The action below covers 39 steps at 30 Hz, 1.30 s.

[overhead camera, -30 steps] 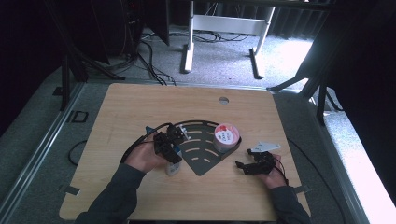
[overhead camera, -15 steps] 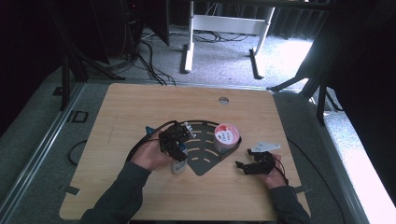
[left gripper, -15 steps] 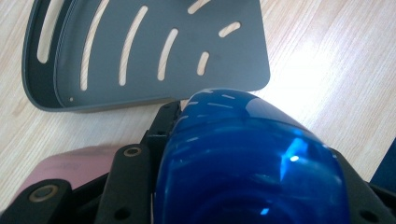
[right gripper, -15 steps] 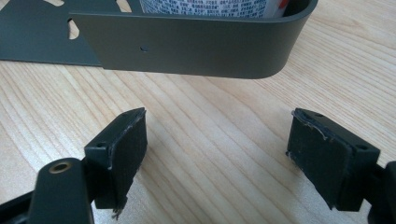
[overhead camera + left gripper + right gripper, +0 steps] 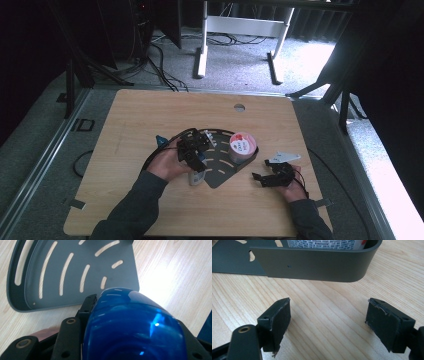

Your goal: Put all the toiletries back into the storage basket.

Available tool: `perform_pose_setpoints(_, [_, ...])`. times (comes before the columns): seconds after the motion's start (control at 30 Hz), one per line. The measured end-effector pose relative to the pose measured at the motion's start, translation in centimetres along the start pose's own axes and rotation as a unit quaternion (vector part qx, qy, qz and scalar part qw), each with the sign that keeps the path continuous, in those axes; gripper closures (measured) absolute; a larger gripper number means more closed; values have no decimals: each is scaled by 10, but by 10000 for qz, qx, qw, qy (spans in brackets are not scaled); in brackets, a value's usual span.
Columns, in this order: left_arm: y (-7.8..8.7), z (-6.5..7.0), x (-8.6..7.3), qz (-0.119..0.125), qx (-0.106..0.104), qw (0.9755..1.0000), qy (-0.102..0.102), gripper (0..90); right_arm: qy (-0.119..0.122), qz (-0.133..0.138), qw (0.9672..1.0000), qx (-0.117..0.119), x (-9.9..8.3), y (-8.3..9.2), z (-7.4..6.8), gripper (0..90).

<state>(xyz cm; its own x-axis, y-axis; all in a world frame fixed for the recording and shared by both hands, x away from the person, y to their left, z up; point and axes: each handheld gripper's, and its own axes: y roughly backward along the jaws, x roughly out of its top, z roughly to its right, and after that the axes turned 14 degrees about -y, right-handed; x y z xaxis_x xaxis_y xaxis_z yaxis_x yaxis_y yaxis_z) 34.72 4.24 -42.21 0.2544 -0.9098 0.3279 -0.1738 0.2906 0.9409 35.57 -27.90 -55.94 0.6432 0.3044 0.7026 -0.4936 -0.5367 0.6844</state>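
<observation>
- My left gripper (image 5: 196, 159) is clamped on the blue bottle (image 5: 132, 327), beside the grey slotted tray's (image 5: 75, 272) pointed near corner.
- The tray floor lies just ahead of those jaws.
- My right gripper (image 5: 332, 322) rests wide open and empty on the table (image 5: 324, 310), facing the tray wall.

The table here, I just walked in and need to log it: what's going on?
A person works two handheld grippers over a wooden table. The left gripper is clamped on a blue bottle beside the grey slotted corner shelf. A pink-lidded tub sits in that shelf. The right gripper rests open on the table beside it.
</observation>
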Motion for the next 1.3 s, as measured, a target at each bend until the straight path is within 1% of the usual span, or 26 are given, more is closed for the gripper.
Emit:
perform_pose_setpoints(0.3, [-2,-2,9,89,17,10000,-11,554,3,1,10000,-1,0,0,0,196])
perform_pose_setpoints(0.7, [-9,-7,25,134,20,9999,32,554,8,2,10000,-1,0,0,0,196])
perform_pose_setpoints(0.8, [-8,-8,29,121,61,9999,8,555,15,5,10000,0,0,0,0,196])
perform_pose_setpoints(0.87, [-9,-8,30,137,80,9999,27,555,12,7,10000,-2,0,0,0,196])
perform_pose_setpoints(1.0, [-9,-11,36,159,182,9997,104,555,16,4,10000,3,0,0,0,196])
perform_pose_setpoints(1.07, [-8,-14,36,160,180,9997,101,556,16,4,10000,5,0,0,0,196])
perform_pose_setpoints(1.1, [-9,-14,37,178,176,9996,142,555,20,4,10000,4,0,0,0,196])
perform_pose_setpoints(1.2, [-10,-17,37,140,199,9996,149,556,26,4,10000,0,0,0,0,196])
perform_pose_setpoints(1.3, [-11,-19,38,152,215,9994,213,556,24,3,10000,3,0,0,0,196])
